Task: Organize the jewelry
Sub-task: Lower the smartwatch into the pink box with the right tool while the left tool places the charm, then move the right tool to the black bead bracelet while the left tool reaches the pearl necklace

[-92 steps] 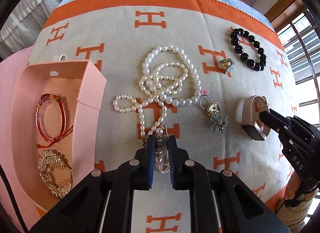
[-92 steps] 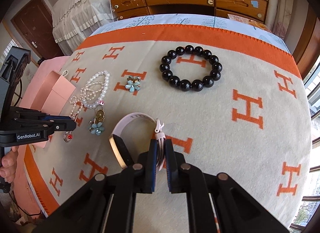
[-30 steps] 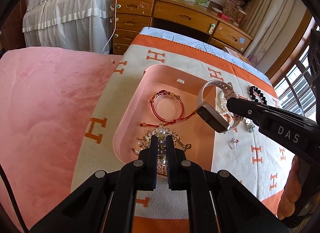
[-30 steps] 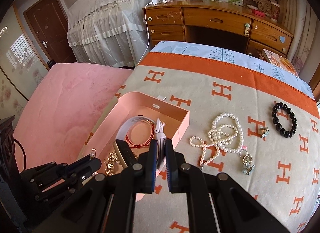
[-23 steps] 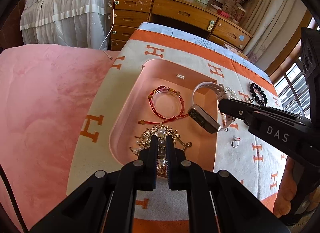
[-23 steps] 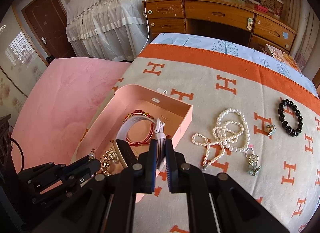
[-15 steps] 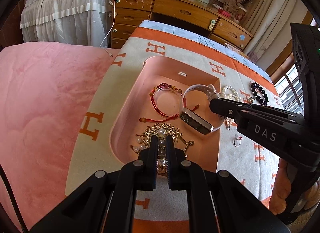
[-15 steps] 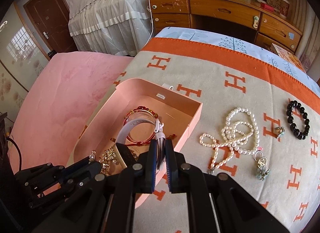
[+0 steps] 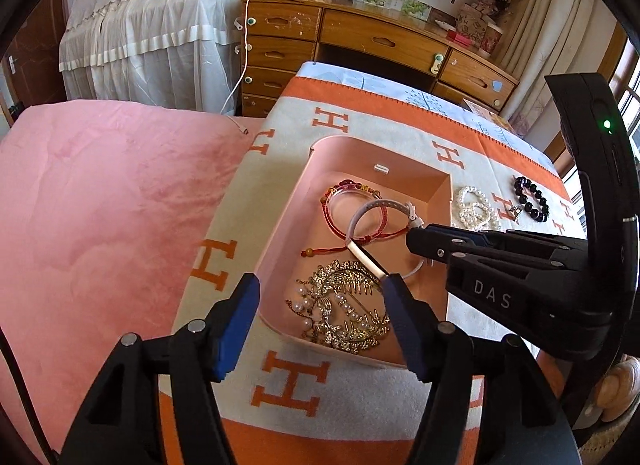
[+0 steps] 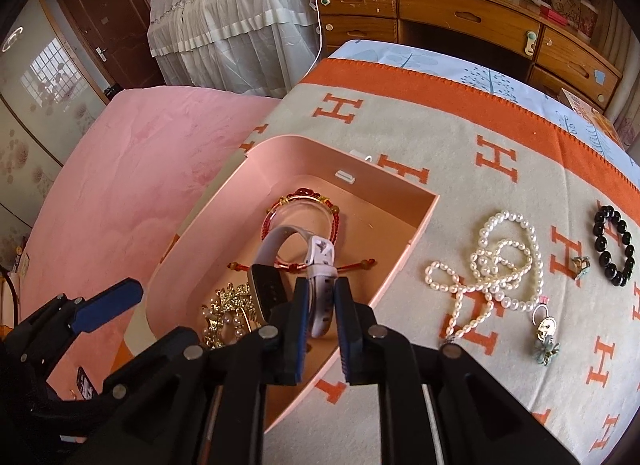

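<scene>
An open pink box (image 9: 412, 179) (image 10: 208, 233) sits on the H-patterned blanket. A red cord bracelet (image 9: 332, 209) (image 10: 304, 193) and a gold hair comb (image 9: 344, 305) (image 10: 228, 301) lie inside. My left gripper (image 9: 320, 285) hovers over the box's near end, its jaws opening with nothing between them. The pearl pin (image 9: 304, 307) lies on the comb below. My right gripper (image 10: 322, 285) (image 9: 416, 241) reaches into the box and is still shut on the strap of the pale pink watch (image 10: 268, 293) (image 9: 362, 253), though its jaws are beginning to open. The watch stands low over the bracelet.
On the blanket right of the box lie a pearl necklace (image 10: 500, 265) (image 9: 476, 209), a black bead bracelet (image 10: 612, 249) (image 9: 532, 201), a small ring (image 10: 580, 265) and a flower key charm (image 10: 546, 337). Pink bedding (image 9: 100, 205) lies to the left. A wooden chest of drawers (image 10: 460, 17) stands beyond.
My left jaws have opened and let the pearl pin fall onto the gold comb. My right gripper has carried the watch down and leftward into the box.
</scene>
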The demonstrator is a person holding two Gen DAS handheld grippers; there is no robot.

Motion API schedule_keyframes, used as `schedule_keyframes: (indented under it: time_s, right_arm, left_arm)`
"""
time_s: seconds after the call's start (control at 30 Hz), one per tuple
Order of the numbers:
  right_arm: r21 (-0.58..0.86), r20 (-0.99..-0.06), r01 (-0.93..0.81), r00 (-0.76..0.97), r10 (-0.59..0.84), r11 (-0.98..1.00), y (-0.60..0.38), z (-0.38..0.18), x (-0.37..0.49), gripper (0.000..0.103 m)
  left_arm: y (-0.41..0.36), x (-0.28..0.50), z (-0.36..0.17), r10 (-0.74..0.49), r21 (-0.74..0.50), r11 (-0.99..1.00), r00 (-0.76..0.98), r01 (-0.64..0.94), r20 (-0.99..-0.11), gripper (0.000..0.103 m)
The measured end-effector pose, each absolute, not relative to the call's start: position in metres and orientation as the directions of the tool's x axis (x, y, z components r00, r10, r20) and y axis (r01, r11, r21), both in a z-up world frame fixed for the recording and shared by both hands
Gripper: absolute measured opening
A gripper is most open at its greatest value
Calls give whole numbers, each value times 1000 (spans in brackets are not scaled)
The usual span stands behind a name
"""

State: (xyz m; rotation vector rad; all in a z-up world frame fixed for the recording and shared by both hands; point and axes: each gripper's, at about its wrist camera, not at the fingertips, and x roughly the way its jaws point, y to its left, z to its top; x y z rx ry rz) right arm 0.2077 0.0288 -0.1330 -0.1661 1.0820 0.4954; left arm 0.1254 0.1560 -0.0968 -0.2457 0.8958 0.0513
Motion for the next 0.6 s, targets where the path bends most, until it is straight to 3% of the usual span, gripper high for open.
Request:
schedule_keyframes:
  time_s: [0.23,0.6]
  right_arm:
    - [163,-866,-462,357,350,872,20,-127,199,14]
    - [240,-828,-444,371,420,864,2,-101,184,14]
  left_arm:
    - [154,116,-82,-36,-172,974,650,-147,-759,72]
    - [178,97,-53,20,-177,962,702,-207,-712,73]
